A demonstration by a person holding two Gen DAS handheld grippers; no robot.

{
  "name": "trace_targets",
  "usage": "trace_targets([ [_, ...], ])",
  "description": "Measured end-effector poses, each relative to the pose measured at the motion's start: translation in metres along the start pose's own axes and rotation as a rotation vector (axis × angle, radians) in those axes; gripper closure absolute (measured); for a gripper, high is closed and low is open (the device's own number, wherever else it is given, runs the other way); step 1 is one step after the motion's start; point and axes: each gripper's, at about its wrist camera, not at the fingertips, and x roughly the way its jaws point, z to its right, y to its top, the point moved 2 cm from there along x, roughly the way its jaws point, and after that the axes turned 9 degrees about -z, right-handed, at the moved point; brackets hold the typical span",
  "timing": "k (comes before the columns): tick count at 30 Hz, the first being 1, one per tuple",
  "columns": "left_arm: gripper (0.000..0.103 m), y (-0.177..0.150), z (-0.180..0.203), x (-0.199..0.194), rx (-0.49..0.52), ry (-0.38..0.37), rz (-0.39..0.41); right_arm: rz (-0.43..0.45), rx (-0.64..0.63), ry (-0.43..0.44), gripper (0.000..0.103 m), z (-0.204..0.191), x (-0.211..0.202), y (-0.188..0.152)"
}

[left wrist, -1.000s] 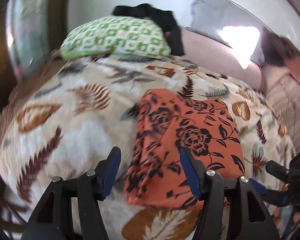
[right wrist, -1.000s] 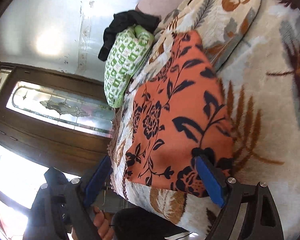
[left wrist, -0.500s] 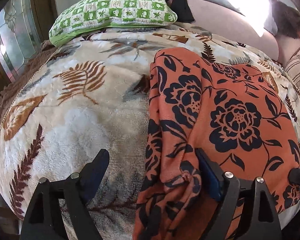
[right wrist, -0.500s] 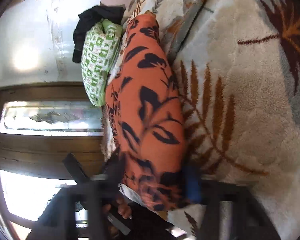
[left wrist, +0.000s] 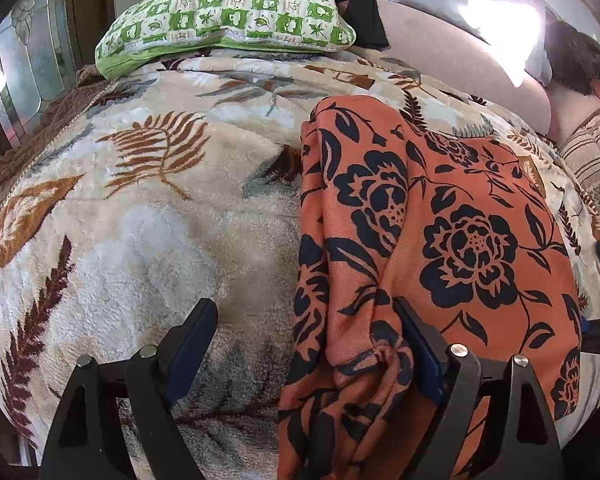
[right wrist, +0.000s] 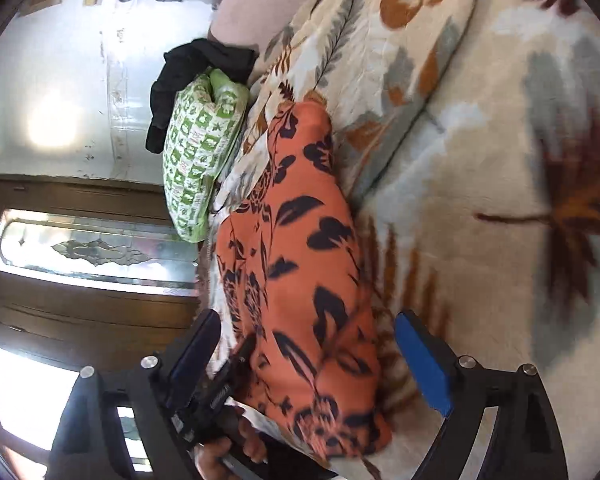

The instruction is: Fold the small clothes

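Here, in the left wrist view, the orange flowered garment [left wrist: 440,248] lies on a leaf-patterned blanket [left wrist: 148,240] that covers the bed, well in front of the green checked pillow [left wrist: 228,16]. Its side nearer the pillow's left end is doubled over into a thick, rumpled band, so at least one lengthwise fold looks made; the rest lies flat and fairly smooth. The left gripper [left wrist: 304,344] stands wide open over the garment's near end, one finger on the bare blanket and the other against the folded band, and the pads press on nothing. A dark garment [left wrist: 360,4] sits behind the pillow.

In the right wrist view, the same orange garment [right wrist: 300,280] runs as a narrow strip from the gripper up toward the pillow [right wrist: 200,160]. The right gripper [right wrist: 308,356] has its jaws opening; the garment's near end lies between the fingers but neither pad grips it. A hand [right wrist: 228,448] shows below, at the other gripper.

By my judgement the folding is partway done: the long fold is in, and the crosswise folds that would bring the near end toward the pillow remain, along with tidying the bunched edge.

No brand, label or readable writing shows in either view.
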Motion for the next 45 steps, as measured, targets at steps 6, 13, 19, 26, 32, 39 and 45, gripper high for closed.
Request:
trace_targets([
  [6, 0.015, -0.001, 0.001, 0.0, 0.018, -0.006, 0.006, 0.006, -0.119, -0.224, 0.074, -0.013, 0.018, -0.013],
  [13, 0.014, 0.0, -0.004, 0.001, 0.001, -0.02, 0.0, 0.036, -0.123, -0.139, 0.02, -0.016, 0.012, 0.0],
  [19, 0.014, 0.0, -0.005, 0.002, 0.003, -0.029, -0.002, 0.027, -0.016, -0.058, 0.029, -0.002, 0.028, 0.042],
  [26, 0.014, -0.001, -0.007, 0.003, -0.005, -0.048, -0.009, 0.054, -0.068, -0.165, 0.072, -0.002, 0.037, 0.035],
  [32, 0.014, -0.001, -0.007, 0.003, -0.012, -0.053, -0.013, 0.112, -0.04, -0.093, 0.017, -0.01, 0.025, 0.042],
  [39, 0.014, -0.001, -0.009, 0.004, -0.016, -0.064, -0.012, 0.094, -0.093, -0.167, 0.081, -0.023, 0.035, 0.063],
  [45, 0.014, 0.0, -0.012, 0.001, -0.036, -0.095, -0.005, 0.185, -0.145, -0.309, 0.025, -0.038, 0.018, 0.043],
])
